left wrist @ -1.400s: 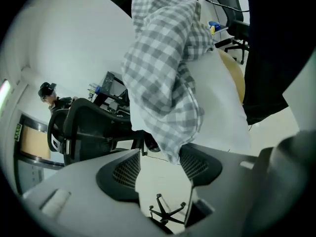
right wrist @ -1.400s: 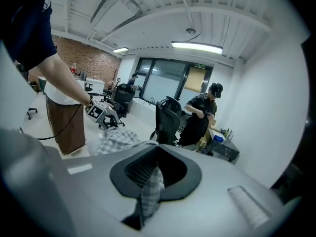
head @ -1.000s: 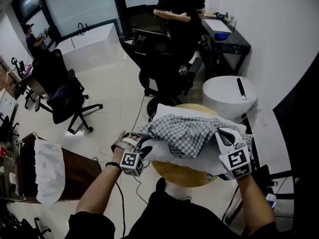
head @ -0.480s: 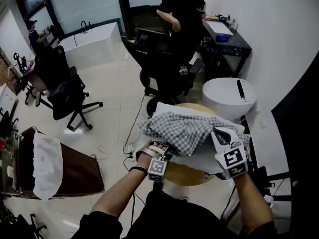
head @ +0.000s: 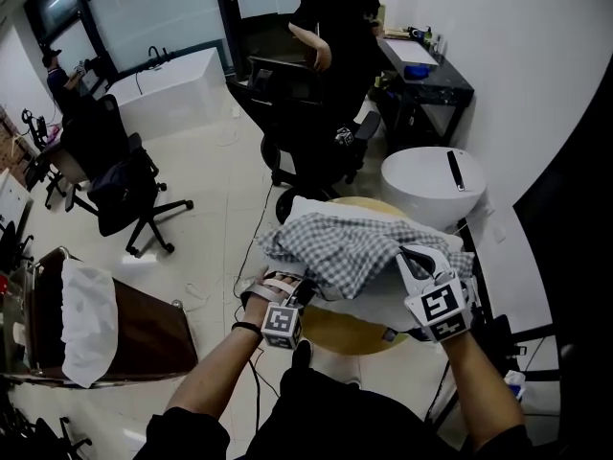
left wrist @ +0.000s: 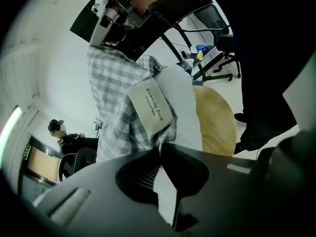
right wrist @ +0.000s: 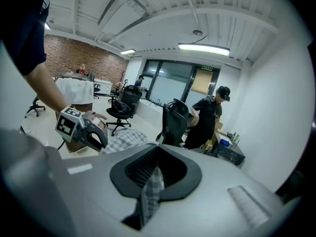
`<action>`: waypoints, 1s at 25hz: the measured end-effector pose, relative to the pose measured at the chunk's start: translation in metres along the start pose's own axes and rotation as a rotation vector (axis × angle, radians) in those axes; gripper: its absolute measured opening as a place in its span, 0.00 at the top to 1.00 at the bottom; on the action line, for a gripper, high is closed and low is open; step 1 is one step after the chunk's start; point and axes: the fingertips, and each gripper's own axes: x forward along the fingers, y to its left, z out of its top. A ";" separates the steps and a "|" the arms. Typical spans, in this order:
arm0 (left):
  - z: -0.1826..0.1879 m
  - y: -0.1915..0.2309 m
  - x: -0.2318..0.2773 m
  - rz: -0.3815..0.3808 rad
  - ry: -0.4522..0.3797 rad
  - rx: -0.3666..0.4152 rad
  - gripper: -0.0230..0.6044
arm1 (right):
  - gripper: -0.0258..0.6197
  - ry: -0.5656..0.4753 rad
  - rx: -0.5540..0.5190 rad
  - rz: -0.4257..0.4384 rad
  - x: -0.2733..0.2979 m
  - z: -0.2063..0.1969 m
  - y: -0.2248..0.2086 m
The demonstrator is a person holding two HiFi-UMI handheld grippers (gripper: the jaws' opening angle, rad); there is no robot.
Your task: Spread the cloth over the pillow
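Black short sleeves point(head: 187, 427); black band point(head: 238, 328) at left wrist; dark left gripper point(head: 306, 291), pale grey right gripper point(head: 406, 255), each bearing a black-and-white marker cube point(head: 279, 325).

left claw point(head: 303, 291): at the near left edge of the cloth point(head: 354, 245), jaws just closed on its hem
right claw point(head: 408, 258): at the cloth's near right edge, a fold nipped between its jaws
cloth: between the two claws, bunched on top of the pillow point(head: 369, 303)
pillow: under both claws, on the round table point(head: 330, 330)
round stand point(head: 431, 185): beyond the right claw, apart from the table
office chair point(head: 306, 127): beyond the cloth, ahead of both claws
standing person point(head: 335, 27): behind that chair
cart point(head: 144, 335): left of the left claw, well apart
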 end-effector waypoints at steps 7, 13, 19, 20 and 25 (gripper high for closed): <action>-0.055 -0.021 -0.059 -0.078 0.121 0.018 0.95 | 0.95 -0.044 -0.064 0.108 -0.009 0.010 0.039; -0.111 -0.070 -0.073 -0.198 0.254 -0.005 0.95 | 0.94 -0.009 -0.116 0.241 -0.001 -0.011 0.098; -0.146 -0.097 -0.063 -0.274 0.337 -0.053 0.95 | 0.94 0.057 -0.120 0.352 0.012 -0.040 0.151; -0.148 -0.100 -0.061 -0.293 0.339 -0.073 0.95 | 0.94 0.069 -0.115 0.374 0.013 -0.046 0.159; -0.149 -0.112 -0.053 -0.432 0.299 -0.168 0.80 | 0.94 0.107 -0.089 0.416 0.019 -0.068 0.174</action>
